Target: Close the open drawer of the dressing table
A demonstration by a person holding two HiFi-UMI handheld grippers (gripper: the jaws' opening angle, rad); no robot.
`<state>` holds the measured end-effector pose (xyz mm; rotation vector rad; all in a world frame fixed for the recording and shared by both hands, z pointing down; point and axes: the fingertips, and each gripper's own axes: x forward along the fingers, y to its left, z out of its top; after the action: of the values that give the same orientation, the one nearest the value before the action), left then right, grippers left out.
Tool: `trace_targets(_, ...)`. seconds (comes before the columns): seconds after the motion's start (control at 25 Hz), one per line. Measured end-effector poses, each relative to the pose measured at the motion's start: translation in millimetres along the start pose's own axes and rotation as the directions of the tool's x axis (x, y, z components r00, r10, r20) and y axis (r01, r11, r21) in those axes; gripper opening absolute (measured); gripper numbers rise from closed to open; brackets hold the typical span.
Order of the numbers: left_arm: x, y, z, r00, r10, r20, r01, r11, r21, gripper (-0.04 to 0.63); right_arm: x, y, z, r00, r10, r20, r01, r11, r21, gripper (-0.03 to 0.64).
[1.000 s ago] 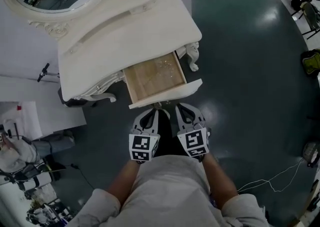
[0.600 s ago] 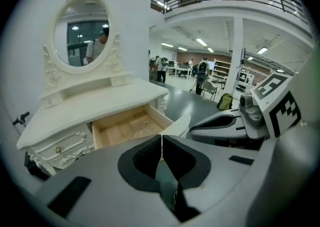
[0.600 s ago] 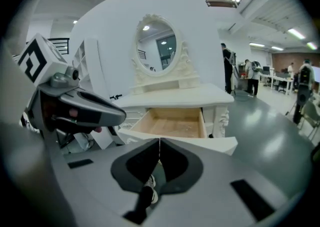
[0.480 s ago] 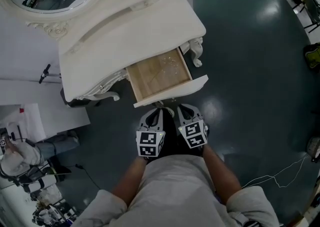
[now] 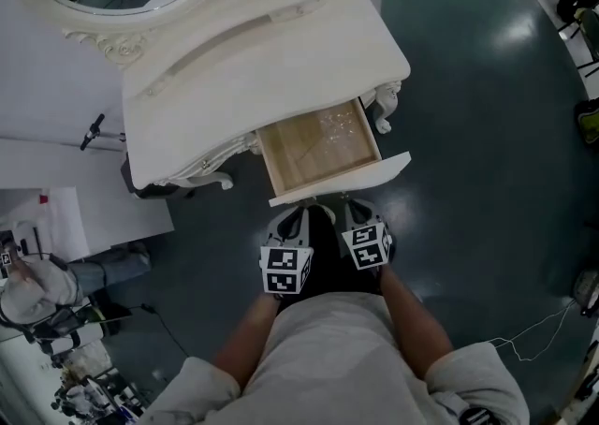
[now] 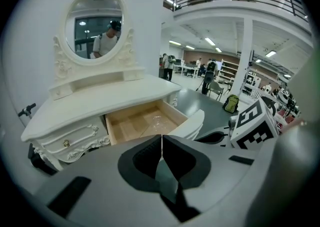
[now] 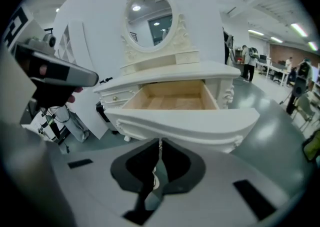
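Drawer [image 5: 318, 147] of dressing table [image 5: 234, 77] is seen pulled out.
Left gripper [image 6: 161, 143] and right gripper [image 7: 160, 146] are held near its front, jaws clenched together, nothing grasped.

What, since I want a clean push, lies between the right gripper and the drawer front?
Nothing: the drawer front sits just beyond the shut right gripper, no object between, as the right gripper view shows.
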<state>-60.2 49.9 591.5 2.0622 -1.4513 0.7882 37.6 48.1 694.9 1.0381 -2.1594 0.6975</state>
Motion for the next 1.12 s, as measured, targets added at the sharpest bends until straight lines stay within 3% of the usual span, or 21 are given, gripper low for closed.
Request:
trace_targets(0.2, 6, 9, 6, 0.999, -0.028, -0.017, 0.029, 0.999, 0.027, 0.014, 20, -4, -9, 0.998, -0.032, -0.061, 0.035, 0.998, 0.045, 0.022)
trace_targets(0.32, 12, 15, 9, 0.999, -0.036, -0.019, 0.037, 0.999, 0.025, 0.014, 34, -3, -16, 0.995, -0.033, -0.099, 0.040, 0.996, 0.075, 0.146)
trace_targets(0.84, 23, 34, 10, 1.000, -0.022, -0.006, 0.023, 1.000, 0.013, 0.014, 62, -7, -18, 0.991, -0.073, -0.116, 0.092, 0.982, 0.166, 0.152)
trace_targets(1.12, 18, 33, 0, 1.000, -0.017, -0.018, 0.017, 1.000, -0.006, 0.014, 65, -9, -18, 0.987, -0.110, -0.120, 0.128, 0.980, 0.152, 0.140)
